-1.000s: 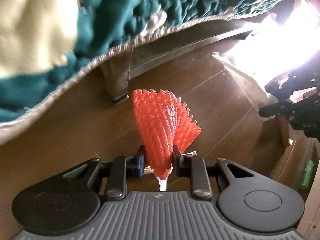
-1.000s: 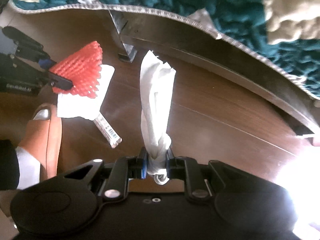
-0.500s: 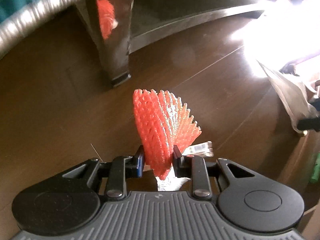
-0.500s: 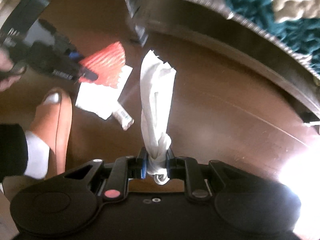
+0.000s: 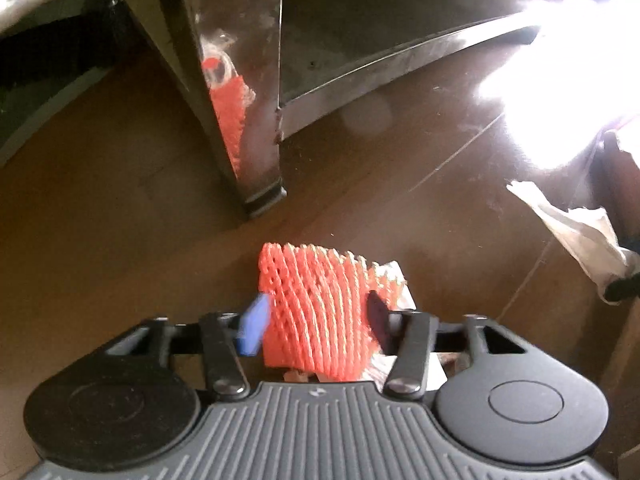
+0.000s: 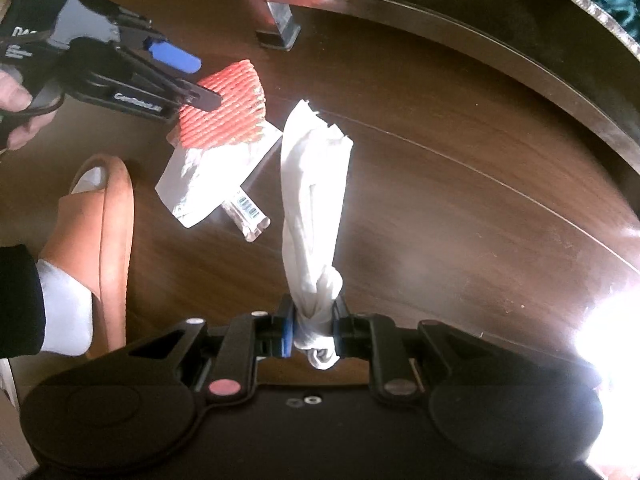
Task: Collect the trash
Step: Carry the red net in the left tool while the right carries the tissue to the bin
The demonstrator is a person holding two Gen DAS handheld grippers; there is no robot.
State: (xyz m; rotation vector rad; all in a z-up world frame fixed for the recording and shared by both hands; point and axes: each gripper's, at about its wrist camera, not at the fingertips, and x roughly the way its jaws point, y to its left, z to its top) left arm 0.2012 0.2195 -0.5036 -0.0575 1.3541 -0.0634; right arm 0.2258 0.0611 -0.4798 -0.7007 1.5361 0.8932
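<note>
My left gripper [image 5: 316, 320] is opening up, the orange foam net [image 5: 320, 312] loose between its spread fingers, right over a silver wrapper [image 6: 208, 176] on the wood floor [image 5: 120, 220]. My right gripper [image 6: 312, 328] pinches a knotted white tissue [image 6: 312, 208] that sticks out ahead. Further out beyond both stands a shiny metal leg [image 5: 244, 112].

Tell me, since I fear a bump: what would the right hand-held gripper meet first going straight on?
Probably the bare wooden floor; the twisted white paper clamped in the right hand-held gripper would touch first.
</note>
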